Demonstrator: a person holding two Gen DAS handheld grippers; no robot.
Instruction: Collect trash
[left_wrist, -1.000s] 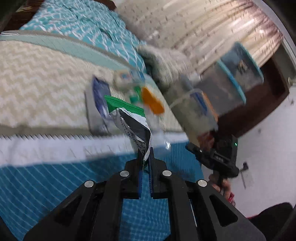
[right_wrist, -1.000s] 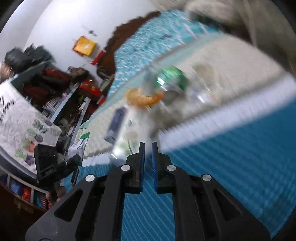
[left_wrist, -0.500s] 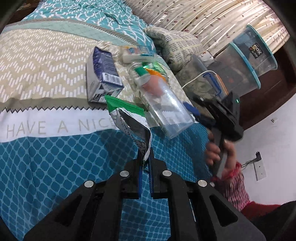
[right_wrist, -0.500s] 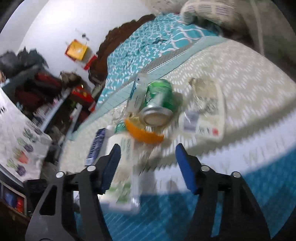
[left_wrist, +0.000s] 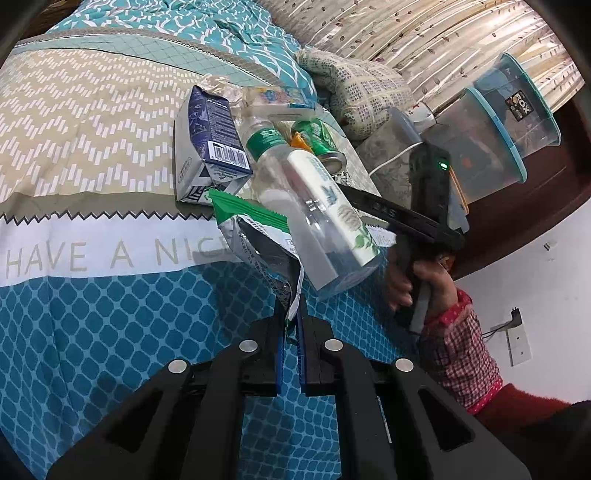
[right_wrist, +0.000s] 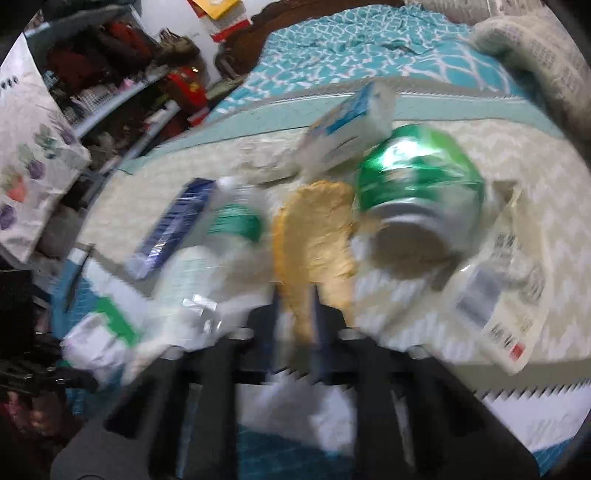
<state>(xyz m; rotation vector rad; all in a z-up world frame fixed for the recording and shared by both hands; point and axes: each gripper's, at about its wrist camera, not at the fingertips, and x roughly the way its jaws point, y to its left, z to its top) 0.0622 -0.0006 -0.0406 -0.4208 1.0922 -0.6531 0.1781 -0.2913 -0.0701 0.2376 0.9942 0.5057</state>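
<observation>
Two claws were busy: your left claw (left_wrist: 291, 325) pinched a green wrapper (left_wrist: 258, 236) above the bed (left_wrist: 92, 314), and your right claw (right_wrist: 295, 306) clamped an orange peel (right_wrist: 314, 236) beside a can (right_wrist: 417, 192).

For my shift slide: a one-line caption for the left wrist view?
Left gripper pinches a green-edged wrapper above piled trash on the bed.

- Ahead of my left hand-held gripper (left_wrist: 291, 334) the bed (left_wrist: 92, 332) wears a teal, white and beige patterned cover.
- Just beyond it lie a blue-and-white carton (left_wrist: 208, 147), a clear plastic bottle (left_wrist: 295, 192) and a green can (left_wrist: 319, 142), crowded together.
- A flat white packet (right_wrist: 498, 295) lies right of the can.
</observation>
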